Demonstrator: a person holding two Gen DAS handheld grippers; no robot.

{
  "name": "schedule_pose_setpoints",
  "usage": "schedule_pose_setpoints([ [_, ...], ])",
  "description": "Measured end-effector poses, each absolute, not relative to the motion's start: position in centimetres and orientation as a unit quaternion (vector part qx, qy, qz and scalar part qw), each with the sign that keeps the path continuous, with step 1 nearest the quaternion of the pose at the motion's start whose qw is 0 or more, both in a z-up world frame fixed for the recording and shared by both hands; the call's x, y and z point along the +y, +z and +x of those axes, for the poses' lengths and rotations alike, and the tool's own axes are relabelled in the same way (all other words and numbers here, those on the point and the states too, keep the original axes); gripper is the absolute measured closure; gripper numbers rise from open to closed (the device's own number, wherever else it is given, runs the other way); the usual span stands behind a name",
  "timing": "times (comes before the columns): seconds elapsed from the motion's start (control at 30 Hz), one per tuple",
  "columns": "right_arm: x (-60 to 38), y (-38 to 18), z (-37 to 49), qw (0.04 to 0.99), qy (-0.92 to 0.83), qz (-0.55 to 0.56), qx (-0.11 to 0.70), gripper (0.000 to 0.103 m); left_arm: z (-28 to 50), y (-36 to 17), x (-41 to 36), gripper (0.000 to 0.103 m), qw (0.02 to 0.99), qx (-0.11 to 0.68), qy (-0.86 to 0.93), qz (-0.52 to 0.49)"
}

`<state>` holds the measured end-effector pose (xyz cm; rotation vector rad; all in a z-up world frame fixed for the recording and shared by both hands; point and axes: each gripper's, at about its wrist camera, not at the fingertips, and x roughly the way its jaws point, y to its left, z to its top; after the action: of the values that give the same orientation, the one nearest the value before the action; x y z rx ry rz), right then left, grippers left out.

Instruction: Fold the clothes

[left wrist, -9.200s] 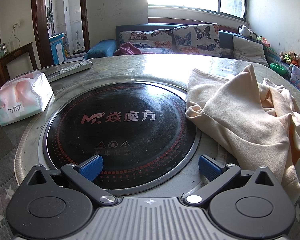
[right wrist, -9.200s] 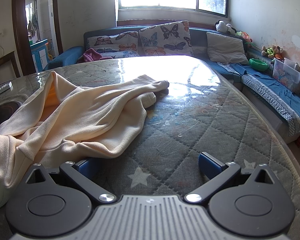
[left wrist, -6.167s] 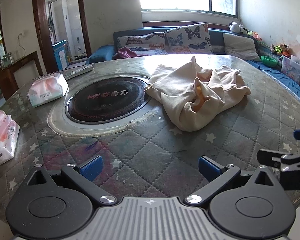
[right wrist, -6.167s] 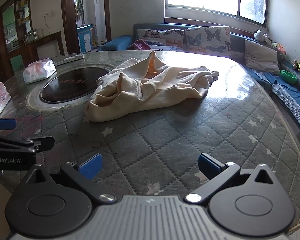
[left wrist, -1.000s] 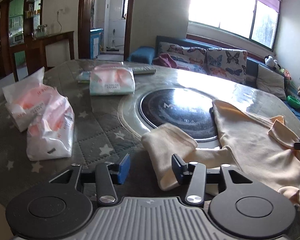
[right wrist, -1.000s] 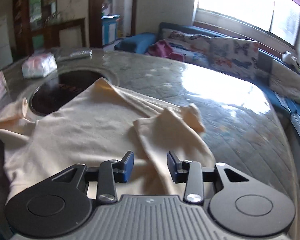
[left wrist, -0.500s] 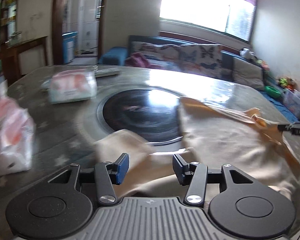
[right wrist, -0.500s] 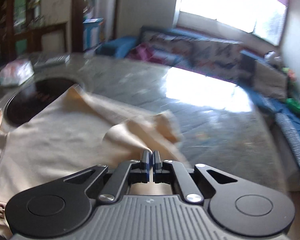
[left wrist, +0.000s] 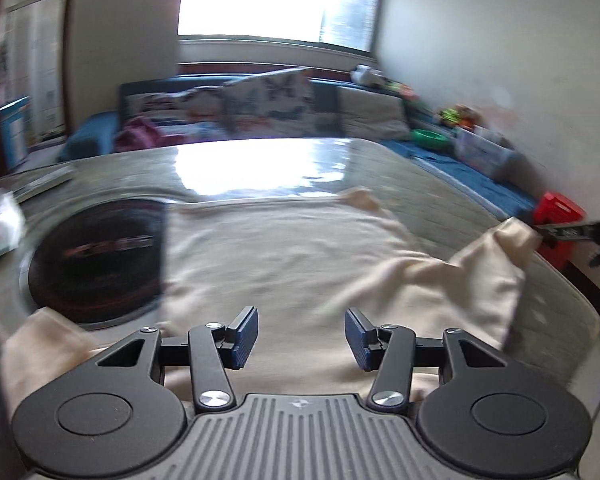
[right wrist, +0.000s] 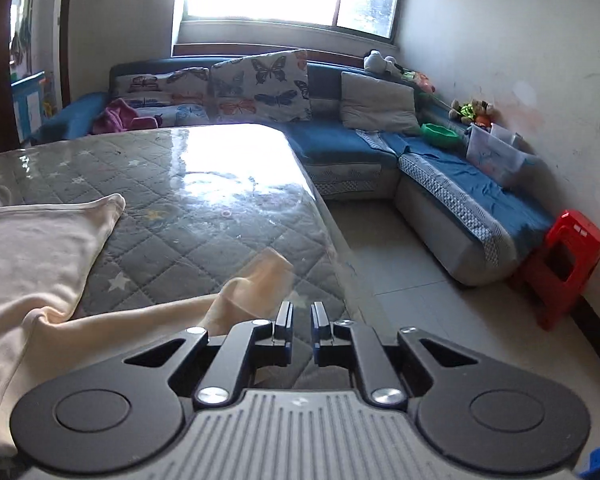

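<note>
glossy table edge sits close. my right claw is opening beside the sleeve, holding nothing, so that sleeve could slide off. left claw gapes empty over the shirt.

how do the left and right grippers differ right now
The left gripper has its jaws wide apart; the right gripper shows only a narrow gap, its jaws opening. The left gripper is over the garment's body; the right gripper is beside a sleeve end near the table edge. Both point down at the cream garment, neither visibly pinching it.
</note>
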<state>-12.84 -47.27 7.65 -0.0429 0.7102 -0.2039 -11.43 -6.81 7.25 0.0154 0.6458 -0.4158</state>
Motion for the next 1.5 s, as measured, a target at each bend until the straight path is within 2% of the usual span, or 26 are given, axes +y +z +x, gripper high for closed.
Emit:
schedule_pose_setpoints([
  [0.1, -45.7, 7.3, -13.1, 0.935, -0.051, -0.014, 0.352, 0.084, -11.5, 6.8, -8.9, 0.054, 0.914, 0.322, -0.246, 0.02],
  [0.17, -44.0, 6.9, -12.6, 0.934, -0.014, -0.013, 0.357, 0.07, -11.8, 6.2, -10.1, 0.058, 0.905, 0.325, -0.273, 0.03],
  [0.4, -41.3, 4.5, -10.9, 0.921, 0.034, -0.01, 0.389, 0.065, -12.8, 4.4, -12.5, 0.07, 0.866, 0.363, -0.34, 0.056],
  [0.5, -42.2, 4.0, -11.9, 0.917, 0.022, -0.01, 0.397, 0.057, -13.5, 3.9, -12.2, 0.074, 0.848, 0.38, -0.366, 0.049],
  [0.7, -42.8, 5.3, -13.3, 0.903, 0.024, -0.041, 0.428, 0.057, -13.2, 5.4, -11.4, 0.073, 0.839, 0.373, -0.393, 0.05],
  [0.87, -41.9, 7.7, -11.1, 0.909, 0.061, -0.033, 0.411, 0.058, -10.5, 7.4, -12.7, 0.072, 0.855, 0.344, -0.386, 0.035],
  [1.0, -40.6, 9.3, -7.3, 0.911, 0.104, -0.017, 0.399, 0.061, -9.0, 7.0, -15.8, 0.072, 0.847, 0.336, -0.41, 0.038],
  [1.07, -39.8, 9.7, -5.2, 0.909, 0.122, -0.013, 0.399, 0.067, -8.4, 6.4, -17.3, 0.072, 0.84, 0.337, -0.423, 0.037],
  [1.33, -36.4, 7.6, 2.4, 0.895, 0.153, -0.025, 0.418, 0.07, -6.2, 3.5, -20.3, 0.073, 0.795, 0.389, -0.466, 0.016],
  [1.5, -35.4, 5.5, 6.1, 0.887, 0.154, -0.03, 0.435, 0.081, -6.1, 2.5, -20.7, 0.074, 0.779, 0.4, -0.483, 0.008],
])
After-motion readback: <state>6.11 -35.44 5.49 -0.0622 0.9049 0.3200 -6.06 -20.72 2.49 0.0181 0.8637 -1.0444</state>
